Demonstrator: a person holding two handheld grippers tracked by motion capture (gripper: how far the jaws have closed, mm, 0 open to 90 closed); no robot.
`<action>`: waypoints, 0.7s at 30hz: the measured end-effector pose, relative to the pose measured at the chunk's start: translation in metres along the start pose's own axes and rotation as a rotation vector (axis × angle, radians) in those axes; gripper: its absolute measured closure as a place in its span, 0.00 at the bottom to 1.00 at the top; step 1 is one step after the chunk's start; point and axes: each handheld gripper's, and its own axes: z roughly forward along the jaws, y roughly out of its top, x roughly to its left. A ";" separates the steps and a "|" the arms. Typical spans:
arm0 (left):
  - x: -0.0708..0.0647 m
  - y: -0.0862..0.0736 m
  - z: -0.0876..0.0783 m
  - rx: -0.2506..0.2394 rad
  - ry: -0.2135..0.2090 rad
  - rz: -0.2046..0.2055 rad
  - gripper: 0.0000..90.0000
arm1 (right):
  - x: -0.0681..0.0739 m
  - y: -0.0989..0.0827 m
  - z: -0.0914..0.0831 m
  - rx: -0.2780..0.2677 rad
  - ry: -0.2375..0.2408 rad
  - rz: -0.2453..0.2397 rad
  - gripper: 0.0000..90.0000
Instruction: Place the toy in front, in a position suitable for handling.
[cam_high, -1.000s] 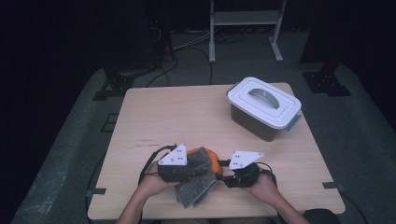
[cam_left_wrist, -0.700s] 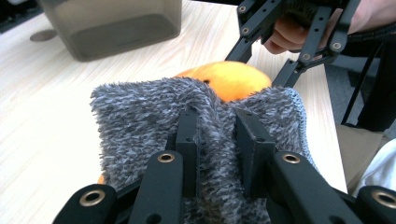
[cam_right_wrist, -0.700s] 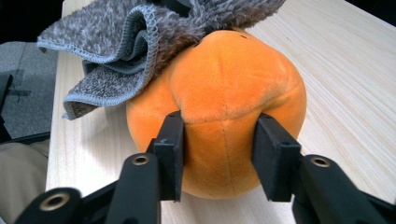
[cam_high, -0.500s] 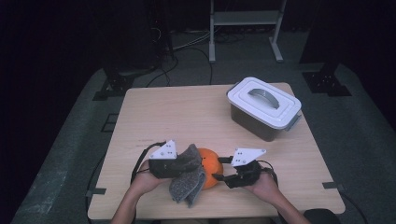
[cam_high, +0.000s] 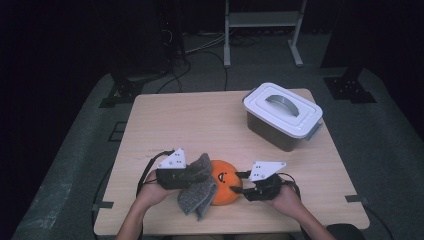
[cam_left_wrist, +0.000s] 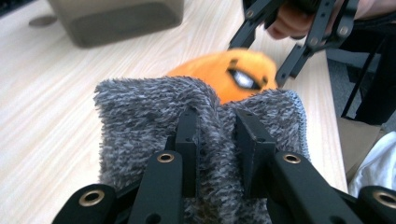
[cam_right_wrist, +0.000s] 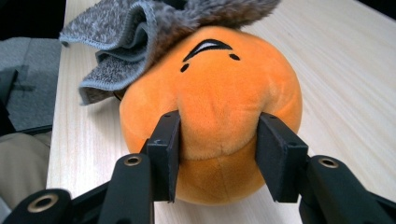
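Left hand-held gripper, right hand-held gripper: black bodies, grey triangular top plates, brass-ringed screws, trailing black cables.

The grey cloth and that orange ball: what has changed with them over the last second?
The left tongs, shut on the grey cloth, drew it leftward, baring the orange plush ball and its face. The right tongs have just been closing, pads pressing the ball's sides. The lidded box and table stayed put.
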 end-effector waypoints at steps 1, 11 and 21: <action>0.000 0.000 0.000 0.000 0.000 0.000 0.81 | 0.000 0.000 0.000 0.000 0.000 0.000 0.57; -0.013 0.004 0.012 0.034 -0.136 0.052 0.80 | -0.005 0.003 0.001 -0.025 0.027 0.075 0.36; -0.007 0.006 0.000 0.012 -0.043 0.039 0.80 | -0.005 -0.003 -0.003 0.011 0.032 0.011 0.54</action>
